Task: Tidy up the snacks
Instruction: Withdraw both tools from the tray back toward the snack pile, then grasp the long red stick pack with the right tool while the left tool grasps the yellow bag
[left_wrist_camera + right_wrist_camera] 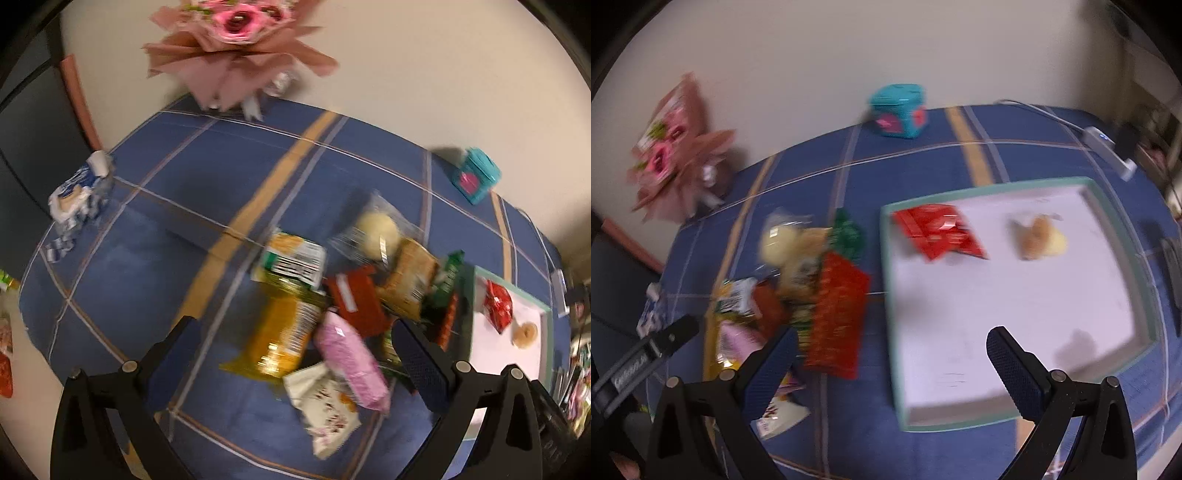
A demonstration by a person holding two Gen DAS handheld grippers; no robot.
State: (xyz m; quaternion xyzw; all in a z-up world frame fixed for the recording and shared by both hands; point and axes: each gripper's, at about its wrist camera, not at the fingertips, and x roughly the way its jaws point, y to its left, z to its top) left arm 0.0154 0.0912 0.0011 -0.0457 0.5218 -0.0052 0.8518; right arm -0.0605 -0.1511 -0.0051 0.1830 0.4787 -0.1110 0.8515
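Crinkly foil snack packets (325,317), flat rectangular tray (1115,218); both grippers (295,354) (894,369) spread, empty

No text could be read in either view, as blur smeared all print. The green-and-white packet (291,260) bore dark barcode-like bars, illegible. The red packet (352,299) carried a blank-looking white label. Pale lettering ran along the left tongs' body (631,373) in the right wrist view, too smeared to make out.
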